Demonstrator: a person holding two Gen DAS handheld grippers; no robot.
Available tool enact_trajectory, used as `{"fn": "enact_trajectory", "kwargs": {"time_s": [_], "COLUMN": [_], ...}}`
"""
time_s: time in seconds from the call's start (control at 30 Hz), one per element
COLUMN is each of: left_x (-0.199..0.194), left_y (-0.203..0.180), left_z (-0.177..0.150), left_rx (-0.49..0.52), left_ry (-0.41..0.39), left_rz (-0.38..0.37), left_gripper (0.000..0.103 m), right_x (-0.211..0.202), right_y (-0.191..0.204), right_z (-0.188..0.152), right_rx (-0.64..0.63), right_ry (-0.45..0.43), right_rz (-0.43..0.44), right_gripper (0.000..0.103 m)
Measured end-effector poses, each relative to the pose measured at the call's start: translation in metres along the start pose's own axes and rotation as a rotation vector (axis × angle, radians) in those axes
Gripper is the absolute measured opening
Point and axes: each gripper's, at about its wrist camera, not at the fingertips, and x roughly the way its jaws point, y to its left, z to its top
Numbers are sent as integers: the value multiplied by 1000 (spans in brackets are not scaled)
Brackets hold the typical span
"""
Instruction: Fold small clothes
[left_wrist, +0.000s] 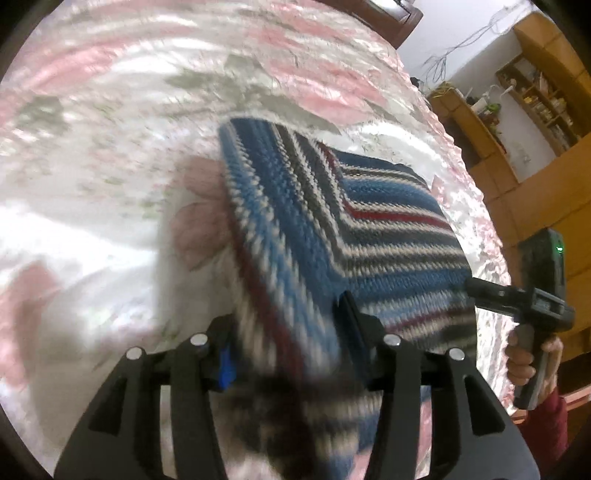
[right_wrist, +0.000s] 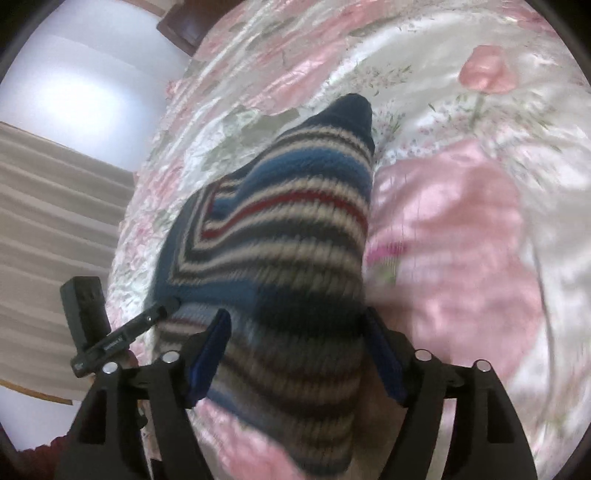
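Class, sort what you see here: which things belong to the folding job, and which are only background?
Part of the job:
striped knit garment
left gripper, closed on the garment
right gripper, garment between its fingers
floral bedspread, the work surface

Just background:
wooden shelves
curtain
dark headboard

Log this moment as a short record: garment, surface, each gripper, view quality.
garment: striped knit sweater, partly folded, one part lifted
surface: floral pink-and-white bedspread
left gripper: fingers either side of the sweater's near edge; whether it pinches, cannot tell
right gripper: jaws apart, sweater fabric between them
view quality: both views motion-blurred
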Motion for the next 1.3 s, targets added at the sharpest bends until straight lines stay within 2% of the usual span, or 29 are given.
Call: {"fn": "enact_trajectory", "kwargs": {"time_s": [0.17, 0.27, 0.33, 0.37, 0.4, 0.43, 0.5, 0.6, 0.7, 0.83, 1.1, 1.17, 1.23, 1.3], "left_x": [-39, -45, -41, -37, -36, -31, -25, -26, -33, -30, -19, -17, -14, -12], "left_y": [-20, -29, -27, -25, -21, -17, -9, -3, -7, -4, 5, 7, 9, 10], "left_z": [-36, -52, -58, -60, -62, -62, -62, -61, -63, -70, -75, -77, -79, -81], "left_rx": [54, 85, 87, 77, 69, 52, 14, -24, -10, 3, 0, -6, -10, -17], "left_ry": [-56, -88, -79, -71, -67, -53, -16, -5, -11, -9, 9, 10, 7, 1], "left_rz": [57, 107, 143, 164, 179, 188, 164, 147, 143, 155, 154, 151, 156, 161], "left_gripper": [50, 50, 47, 47, 41, 28, 22, 18, 16, 16, 21, 24, 31, 34], "right_x": [-17, -13, -7, -3, 4, 7, 10, -4, -18, -14, 11, 15, 18, 19], "right_y": [-7, -18, -24, -25, -26, -26, -23, -15, 1, 4, -23, -34, -41, -43], "right_z": [-41, -57, -63, -64, -67, -69, -69, -68, -65, -68, -76, -78, -79, -81], "right_rx": [28, 64, 86, 93, 101, 102, 94, 70, 26, -11, 51, 91, 103, 98], "right_ry": [3, 11, 20, 29, 49, 58, 65, 50, 16, 28, 47, 43, 39, 30], "right_rz": [-10, -1, 26, 32, 29, 17, 7, 21, -3, -70, -72, -41, -26, -33], "right_gripper": [75, 75, 70, 63, 55, 52, 32, 25, 24, 24, 26, 26, 26, 25]}}
